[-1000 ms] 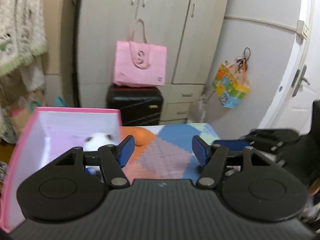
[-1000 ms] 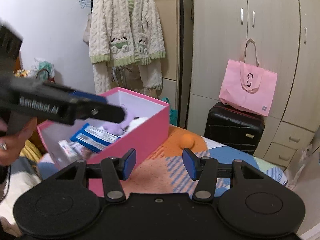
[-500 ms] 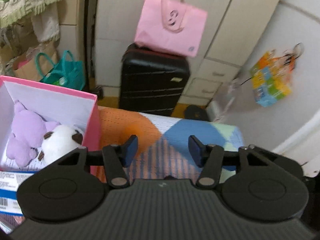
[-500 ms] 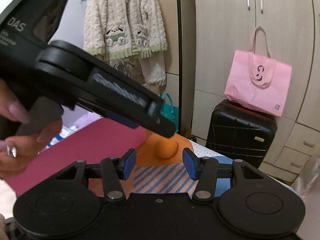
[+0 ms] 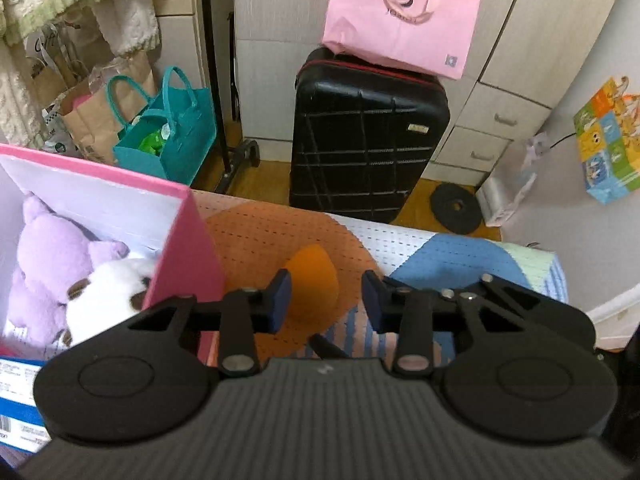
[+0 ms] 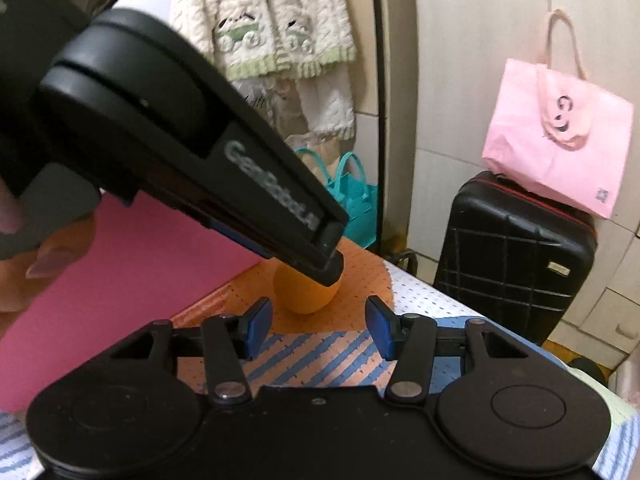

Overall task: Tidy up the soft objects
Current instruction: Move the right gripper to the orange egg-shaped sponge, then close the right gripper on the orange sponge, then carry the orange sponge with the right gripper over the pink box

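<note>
An orange egg-shaped soft object [image 5: 316, 280] lies on the patterned mat [image 5: 452, 256] beside the pink box [image 5: 188, 264]. My left gripper [image 5: 326, 298] is open, with its fingers on either side of the orange object and close above it. In the right wrist view the left gripper's tip [image 6: 328, 256] covers the top of the orange object [image 6: 306, 294]. My right gripper [image 6: 318, 326] is open and empty, just short of that object. Inside the box lie a purple plush [image 5: 48, 256] and a white plush [image 5: 108, 292].
A black suitcase [image 5: 368, 136] with a pink bag [image 5: 400, 16] on top stands behind the mat. A teal bag [image 5: 172, 132] and paper bags sit on the floor at the left. A blue-and-white carton [image 5: 16, 400] lies in the box. Wardrobe drawers are behind.
My left gripper has swung down and forward onto the orange object, which now sits between its fingers. My right gripper has come lower and closer to the same object.
</note>
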Available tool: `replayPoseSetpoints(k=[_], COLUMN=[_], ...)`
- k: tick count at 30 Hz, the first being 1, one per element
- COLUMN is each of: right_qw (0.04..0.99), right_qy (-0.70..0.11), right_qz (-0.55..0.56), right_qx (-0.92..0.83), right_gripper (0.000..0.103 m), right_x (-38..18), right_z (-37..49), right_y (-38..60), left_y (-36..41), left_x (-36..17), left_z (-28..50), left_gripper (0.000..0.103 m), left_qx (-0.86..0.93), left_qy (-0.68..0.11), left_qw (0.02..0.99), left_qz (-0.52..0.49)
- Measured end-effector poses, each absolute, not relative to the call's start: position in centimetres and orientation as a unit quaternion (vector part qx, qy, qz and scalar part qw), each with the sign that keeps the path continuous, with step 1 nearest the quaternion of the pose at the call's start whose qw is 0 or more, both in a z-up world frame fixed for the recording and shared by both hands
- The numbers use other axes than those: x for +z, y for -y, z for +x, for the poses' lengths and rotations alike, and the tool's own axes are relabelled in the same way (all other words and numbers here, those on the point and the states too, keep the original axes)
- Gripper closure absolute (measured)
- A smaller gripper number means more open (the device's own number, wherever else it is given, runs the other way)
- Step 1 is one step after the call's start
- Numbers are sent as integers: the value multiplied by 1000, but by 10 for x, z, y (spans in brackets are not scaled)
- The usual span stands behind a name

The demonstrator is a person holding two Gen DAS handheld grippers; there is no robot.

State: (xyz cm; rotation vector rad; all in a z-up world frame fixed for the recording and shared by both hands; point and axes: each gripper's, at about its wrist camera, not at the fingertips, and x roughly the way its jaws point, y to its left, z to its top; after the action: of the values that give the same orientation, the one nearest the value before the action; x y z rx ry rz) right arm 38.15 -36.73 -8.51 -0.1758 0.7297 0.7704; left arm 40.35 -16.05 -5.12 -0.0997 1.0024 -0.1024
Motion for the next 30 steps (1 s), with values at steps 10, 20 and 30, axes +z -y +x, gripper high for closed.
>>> replayPoseSetpoints(k=[10, 20, 30], right_qw=[848, 857, 873], right_qy=[-345, -357, -344], right_qz=[-89, -40, -3], right_qx=[393, 369, 346], right_gripper=[47, 56, 55], right_x=[-99, -88, -58], right_z=[402, 388, 334], right_y=[347, 356, 381], left_y=[168, 167, 168], left_x=[-58, -50, -12], left_z=[411, 391, 318], left_gripper=[78, 84, 84], left_qx=[-19, -43, -124], left_qy=[-469, -458, -417], left_qw=[883, 888, 900], left_qz=[-20, -6, 19])
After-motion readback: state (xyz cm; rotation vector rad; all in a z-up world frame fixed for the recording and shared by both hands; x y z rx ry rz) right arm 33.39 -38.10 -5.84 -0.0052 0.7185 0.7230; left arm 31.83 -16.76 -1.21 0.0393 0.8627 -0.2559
